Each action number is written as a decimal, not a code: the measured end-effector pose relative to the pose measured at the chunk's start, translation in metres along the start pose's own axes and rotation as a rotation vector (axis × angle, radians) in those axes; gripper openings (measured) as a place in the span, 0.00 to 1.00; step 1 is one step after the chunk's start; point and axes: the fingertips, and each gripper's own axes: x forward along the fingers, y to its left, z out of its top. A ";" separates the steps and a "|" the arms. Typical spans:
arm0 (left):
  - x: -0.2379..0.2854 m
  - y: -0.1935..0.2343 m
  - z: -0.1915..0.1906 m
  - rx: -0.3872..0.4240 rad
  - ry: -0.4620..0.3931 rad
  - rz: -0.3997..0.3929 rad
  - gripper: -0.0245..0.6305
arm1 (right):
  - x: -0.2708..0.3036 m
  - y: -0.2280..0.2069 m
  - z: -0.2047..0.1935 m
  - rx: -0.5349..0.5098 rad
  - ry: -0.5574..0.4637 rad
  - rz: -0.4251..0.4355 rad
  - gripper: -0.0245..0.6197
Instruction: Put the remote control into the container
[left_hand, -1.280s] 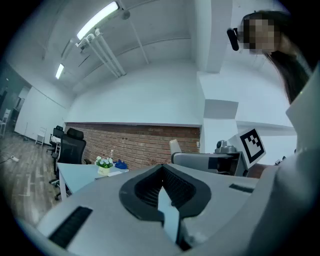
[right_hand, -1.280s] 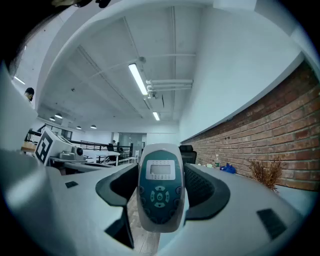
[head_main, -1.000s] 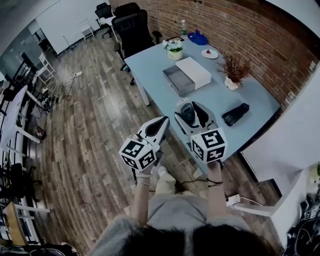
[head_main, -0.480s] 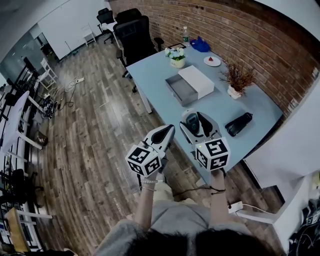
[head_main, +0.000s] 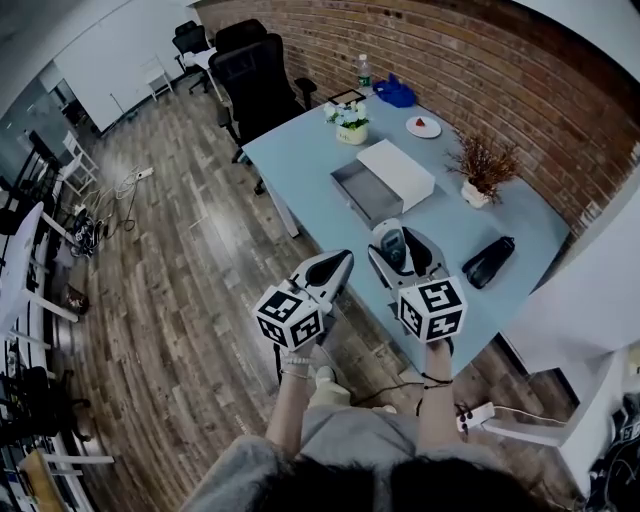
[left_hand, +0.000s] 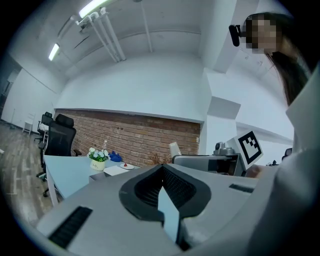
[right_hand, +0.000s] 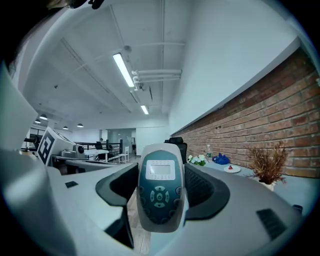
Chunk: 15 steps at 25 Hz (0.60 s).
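Remote control (right_hand: 159, 192), grey-and-teal with small screen, sits clamped in right gripper (head_main: 402, 248), seemingly over near edge of pale blue table (head_main: 300, 150) | left gripper (left_hand: 161, 170) pinched together, empty | open grey rectangular container (head_main: 352, 190) well ahead on tabletop

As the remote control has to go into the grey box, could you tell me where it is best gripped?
By its long side edges at the button half, coming from its bottom end. The remote control is narrow and straight-sided, and the right gripper holds it just so, screen end sticking out free to enter the grey box first.
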 end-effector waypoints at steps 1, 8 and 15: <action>0.002 0.008 -0.001 -0.005 0.004 -0.008 0.04 | 0.006 -0.001 -0.002 0.005 0.005 -0.011 0.48; 0.011 0.054 -0.002 -0.026 0.030 -0.068 0.04 | 0.046 -0.008 -0.015 0.027 0.042 -0.083 0.48; 0.015 0.095 -0.001 -0.028 0.061 -0.145 0.04 | 0.084 -0.006 -0.022 0.042 0.057 -0.158 0.48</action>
